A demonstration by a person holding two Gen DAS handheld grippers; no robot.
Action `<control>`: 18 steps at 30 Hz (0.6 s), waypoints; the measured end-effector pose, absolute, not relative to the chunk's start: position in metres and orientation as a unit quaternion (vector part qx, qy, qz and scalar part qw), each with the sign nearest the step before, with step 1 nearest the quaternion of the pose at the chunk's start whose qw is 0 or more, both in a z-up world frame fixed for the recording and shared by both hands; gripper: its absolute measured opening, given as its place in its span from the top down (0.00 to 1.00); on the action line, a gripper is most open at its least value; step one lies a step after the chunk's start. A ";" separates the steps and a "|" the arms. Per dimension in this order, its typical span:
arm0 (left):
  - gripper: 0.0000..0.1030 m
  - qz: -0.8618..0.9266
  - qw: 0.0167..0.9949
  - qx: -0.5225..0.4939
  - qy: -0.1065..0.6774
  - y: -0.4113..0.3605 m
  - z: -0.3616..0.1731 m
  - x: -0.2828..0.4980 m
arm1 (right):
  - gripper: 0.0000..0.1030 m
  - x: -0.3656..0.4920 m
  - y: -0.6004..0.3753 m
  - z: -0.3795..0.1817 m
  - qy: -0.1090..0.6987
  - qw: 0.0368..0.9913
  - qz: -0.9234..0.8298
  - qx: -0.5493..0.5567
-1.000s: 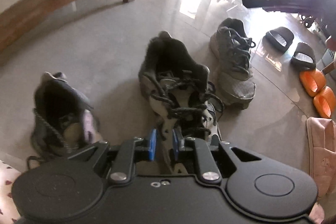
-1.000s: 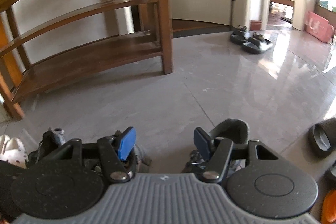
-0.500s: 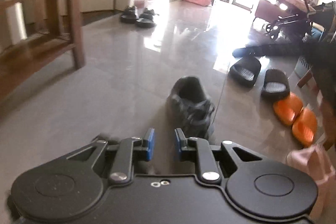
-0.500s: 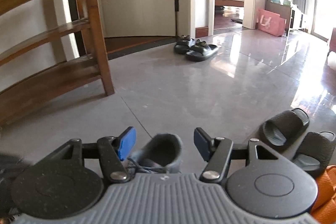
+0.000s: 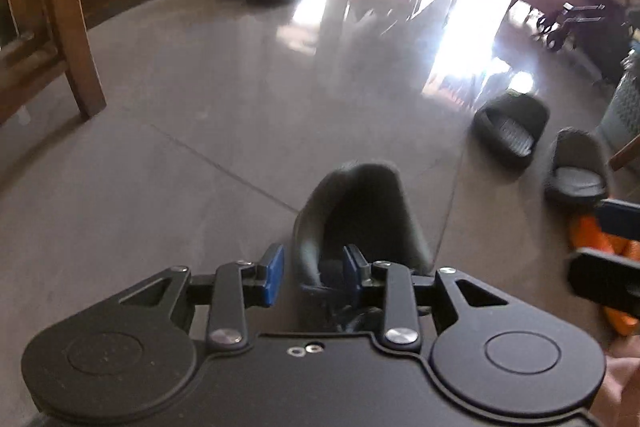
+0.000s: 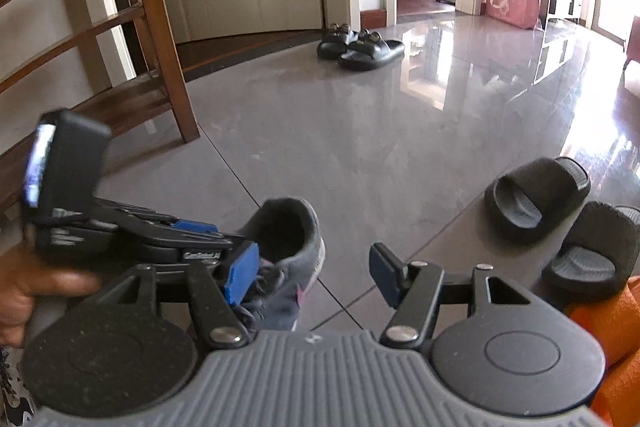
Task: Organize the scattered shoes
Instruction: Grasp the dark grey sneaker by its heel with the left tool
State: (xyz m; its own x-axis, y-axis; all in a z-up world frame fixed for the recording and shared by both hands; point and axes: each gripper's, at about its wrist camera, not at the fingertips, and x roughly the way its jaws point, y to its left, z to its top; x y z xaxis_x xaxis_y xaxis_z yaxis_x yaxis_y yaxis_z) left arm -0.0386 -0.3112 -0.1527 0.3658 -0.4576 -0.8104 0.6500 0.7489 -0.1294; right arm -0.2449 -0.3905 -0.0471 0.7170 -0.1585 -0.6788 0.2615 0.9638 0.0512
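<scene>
A grey sneaker (image 5: 360,211) stands on the floor with its heel away from me. My left gripper (image 5: 312,273) is open; its blue pads (image 5: 274,275) straddle the left wall of the sneaker's collar, the right one inside the opening. In the right wrist view the same sneaker (image 6: 288,251) sits under the left gripper (image 6: 224,239), which reaches in from the left. My right gripper (image 6: 312,277) hangs open just right of the sneaker with nothing between its fingers. It shows at the left wrist view's right edge (image 5: 600,251).
Two black slides (image 6: 536,199) and orange slippers (image 6: 612,339) lie to the right. A pair of black sandals (image 6: 360,43) sits far ahead by the door. A wooden shoe rack (image 6: 160,27) stands at the left. A hand (image 6: 24,291) holds the left gripper.
The left gripper left the black sneakers, came up to the grey sneaker and widened its fingers around the collar. The right gripper swung right and stayed open.
</scene>
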 end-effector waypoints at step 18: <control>0.90 -0.294 0.841 0.088 0.445 -0.278 -0.148 -0.065 | 0.37 -0.245 -0.395 -0.066 0.375 0.918 -0.111 0.071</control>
